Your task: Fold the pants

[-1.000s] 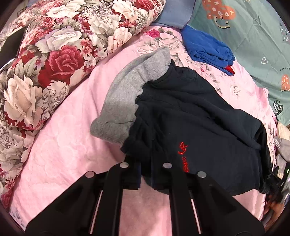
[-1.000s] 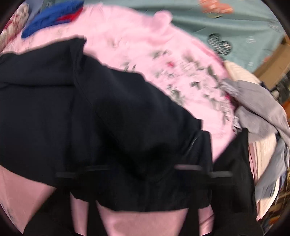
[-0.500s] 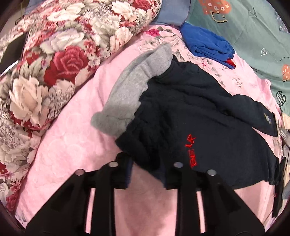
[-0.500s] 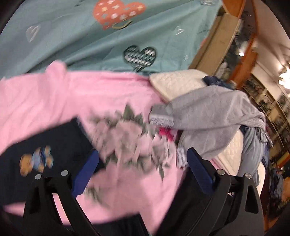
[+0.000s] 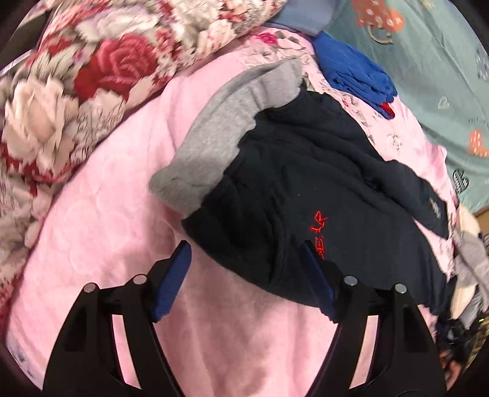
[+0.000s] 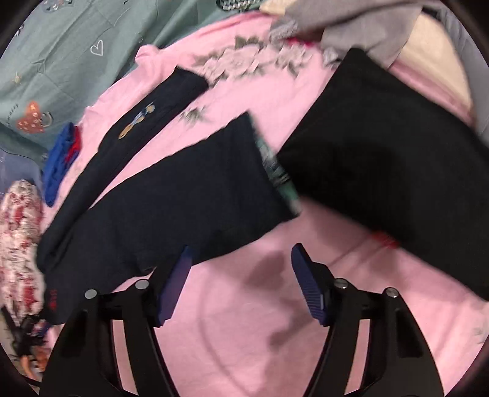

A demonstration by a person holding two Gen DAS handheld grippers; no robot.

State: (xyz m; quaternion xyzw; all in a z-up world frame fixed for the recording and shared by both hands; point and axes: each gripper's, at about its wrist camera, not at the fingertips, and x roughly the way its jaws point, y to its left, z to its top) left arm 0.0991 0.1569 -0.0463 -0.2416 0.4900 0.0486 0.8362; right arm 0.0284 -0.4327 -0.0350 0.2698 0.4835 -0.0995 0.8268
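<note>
Dark navy pants with a grey waistband and a red logo lie bunched on the pink bedspread. My left gripper is open and empty, its blue pads at the near edge of the waist end. In the right wrist view the pants lie with both legs stretched out across the pink spread. My right gripper is open and empty, just below the nearer leg's edge.
A floral quilt lies at the left. A folded blue garment sits at the far end. A black garment lies at the right, with grey clothes beyond it. A teal sheet lies behind.
My left gripper opened and let go of the waist end, which now lies on the bed. My right gripper released the leg earlier and swung back down over the legs.
</note>
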